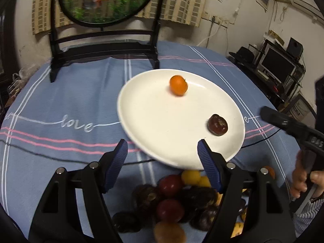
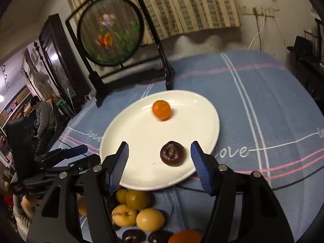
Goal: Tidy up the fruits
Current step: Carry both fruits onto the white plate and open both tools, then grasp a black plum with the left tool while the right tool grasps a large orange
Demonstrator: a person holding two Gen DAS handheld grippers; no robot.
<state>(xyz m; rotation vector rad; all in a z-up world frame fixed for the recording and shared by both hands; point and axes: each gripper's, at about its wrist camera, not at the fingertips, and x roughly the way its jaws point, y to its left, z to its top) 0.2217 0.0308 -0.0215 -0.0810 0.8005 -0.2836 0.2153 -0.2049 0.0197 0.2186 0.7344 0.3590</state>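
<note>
A white plate lies on the blue tablecloth. On it sit a small orange fruit toward the far side and a dark brown round fruit near the front rim. My left gripper is open above the plate's near rim, nothing between its blue pads. My right gripper is open too; the brown fruit lies beyond and between its fingers, untouched. A pile of loose fruits, dark, red and yellow, lies on the cloth below the grippers.
A black stand with a round painted screen rises at the table's far side. The right gripper's black body shows at the right of the left wrist view, with a hand. A person stands far left.
</note>
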